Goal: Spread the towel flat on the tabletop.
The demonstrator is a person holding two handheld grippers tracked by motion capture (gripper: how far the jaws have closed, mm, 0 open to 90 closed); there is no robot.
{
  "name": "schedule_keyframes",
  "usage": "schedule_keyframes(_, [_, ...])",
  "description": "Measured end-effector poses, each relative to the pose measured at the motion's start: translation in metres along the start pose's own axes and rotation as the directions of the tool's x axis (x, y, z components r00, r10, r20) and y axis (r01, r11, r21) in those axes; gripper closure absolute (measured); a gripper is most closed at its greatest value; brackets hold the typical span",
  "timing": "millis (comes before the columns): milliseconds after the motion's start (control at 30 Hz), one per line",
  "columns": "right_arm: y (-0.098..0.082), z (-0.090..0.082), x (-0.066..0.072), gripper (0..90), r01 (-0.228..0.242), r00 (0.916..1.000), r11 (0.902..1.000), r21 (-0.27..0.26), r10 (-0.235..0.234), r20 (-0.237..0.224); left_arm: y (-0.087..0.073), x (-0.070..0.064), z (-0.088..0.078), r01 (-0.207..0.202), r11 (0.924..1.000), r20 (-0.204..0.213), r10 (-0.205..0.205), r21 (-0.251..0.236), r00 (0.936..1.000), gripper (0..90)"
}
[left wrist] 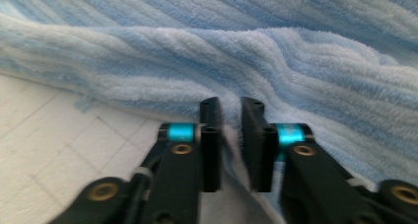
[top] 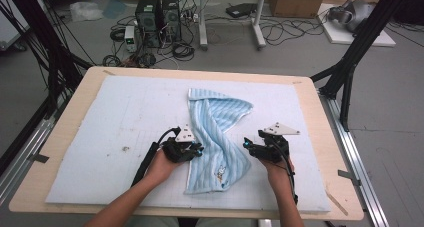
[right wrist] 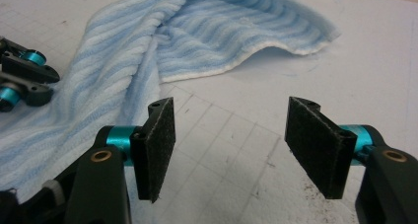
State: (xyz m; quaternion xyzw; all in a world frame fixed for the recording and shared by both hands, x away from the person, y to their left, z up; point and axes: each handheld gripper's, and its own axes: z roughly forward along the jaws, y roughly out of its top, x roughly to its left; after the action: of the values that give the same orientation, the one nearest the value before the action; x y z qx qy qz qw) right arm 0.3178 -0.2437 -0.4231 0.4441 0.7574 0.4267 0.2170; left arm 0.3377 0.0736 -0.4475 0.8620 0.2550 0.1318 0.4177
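1. A light blue striped towel [top: 217, 137] lies on a pale foam mat [top: 125, 122] that covers most of the wooden table [top: 65, 132].
2. The towel is in the middle of the mat. It runs from near the far edge down to near the person's edge, a little closer to the right half.
3. The towel is not flat: its upper part is folded over and spreads toward the right, and the cloth is narrow and twisted in the middle. The lower part is wider and has a small printed figure [top: 220, 174] near the near edge.
4. The left gripper [top: 196, 149] is at the left edge of the towel, about halfway along its length. In the left gripper view its jaws stand almost together with a thin fold of the towel [left wrist: 305, 61] between them, so it is pinching the towel's edge.
5. The right gripper [top: 246, 144] is just beside the right edge of the towel, on the mat. In the right gripper view its jaws stand wide apart, with only the bare mat [right wrist: 231, 135] between them; it holds nothing.
6. The right gripper view also shows the left gripper [right wrist: 24, 78] at the far side of the towel [right wrist: 162, 36].
7. Each gripper is held by one hand of the person: the left hand [top: 162, 168] and the right hand [top: 280, 169] come from the near edge of the table.
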Motion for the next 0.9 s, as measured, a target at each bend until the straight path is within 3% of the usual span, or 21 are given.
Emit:
schedule_keyframes(100, [-0.001, 0.001, 0.000, 36.2, -0.003, 1.0000, 1.0000, 0.000, 0.003, -0.004, -0.005, 0.017, -0.013, 0.050, 0.9986, -0.049, -0.051, -0.015, 0.9975, 85.2])
schedule_keyframes(200, [-0.003, 0.002, 0.000, 36.4, -0.010, 0.9999, 0.9999, 0.011, 0.010, -0.006, -0.014, 0.036, -0.028, 0.110, 0.9929, -0.076, -0.113, -0.046, 0.9907, 85.6])
schedule_keyframes(300, [-0.003, 0.005, 0.001, 36.7, -0.007, 1.0000, 0.9998, 0.020, 0.007, -0.006, -0.024, 0.051, -0.042, 0.145, 0.9876, -0.098, -0.151, -0.060, 0.9837, 86.0])
schedule_keyframes(400, [-0.003, 0.008, 0.003, 37.2, -0.004, 1.0000, 0.9996, 0.029, 0.004, -0.001, -0.035, 0.066, -0.058, 0.191, 0.9772, -0.127, -0.202, -0.093, 0.9712, 86.0])
schedule_keyframes(500, [-0.002, 0.012, 0.005, 38.4, -0.015, 0.9999, 0.9994, 0.030, 0.015, 0.006, -0.044, 0.078, -0.072, 0.209, 0.9726, -0.158, -0.223, -0.102, 0.9618, 86.0])
schedule_keyframes(600, [0.000, 0.016, 0.007, 41.8, -0.031, 0.9995, 0.9993, 0.020, 0.031, 0.004, -0.052, 0.088, -0.086, 0.238, 0.9621, -0.185, -0.260, -0.133, 0.9478, 86.1])
schedule_keyframes(767, [0.006, 0.028, 0.013, 45.9, -0.053, 0.9981, 0.9983, 0.023, 0.053, -0.030, -0.071, 0.098, -0.097, 0.278, 0.9482, -0.204, -0.306, -0.153, 0.9300, 86.0])
schedule_keyframes(900, [0.013, 0.045, 0.028, 45.5, -0.022, 0.9978, 0.9987, 0.046, 0.025, -0.061, -0.078, 0.100, -0.101, 0.282, 0.9443, -0.192, -0.313, -0.169, 0.9303, 85.9])
